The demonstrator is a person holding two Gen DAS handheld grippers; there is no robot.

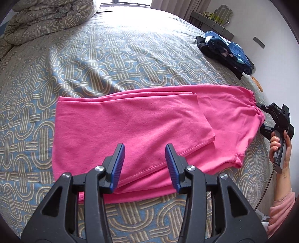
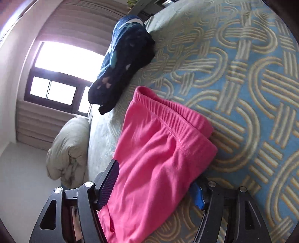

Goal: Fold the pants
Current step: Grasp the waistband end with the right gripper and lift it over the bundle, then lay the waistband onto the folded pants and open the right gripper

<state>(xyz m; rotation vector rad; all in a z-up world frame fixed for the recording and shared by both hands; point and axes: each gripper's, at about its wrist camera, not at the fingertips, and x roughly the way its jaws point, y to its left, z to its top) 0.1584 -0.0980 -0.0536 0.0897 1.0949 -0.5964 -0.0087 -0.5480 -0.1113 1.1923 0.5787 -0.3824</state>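
Pink pants (image 1: 134,129) lie folded lengthwise on the patterned bedspread (image 1: 93,71), leg ends doubled back over the middle, waistband at the right. My left gripper (image 1: 144,164) is open and empty, hovering just above the near edge of the pants. My right gripper (image 1: 261,119) is at the waistband end; in the right wrist view (image 2: 155,185) its jaws stand wide apart with the pink waistband (image 2: 168,119) lying between them. One finger (image 2: 110,183) is over the cloth and the other (image 2: 198,194) is under it.
A folded dark blue star-print garment (image 1: 226,50) lies at the bed's far right edge. A bundled duvet (image 1: 46,16) sits at the far left corner. A grey shelf (image 1: 211,20) stands beyond the bed by the wall.
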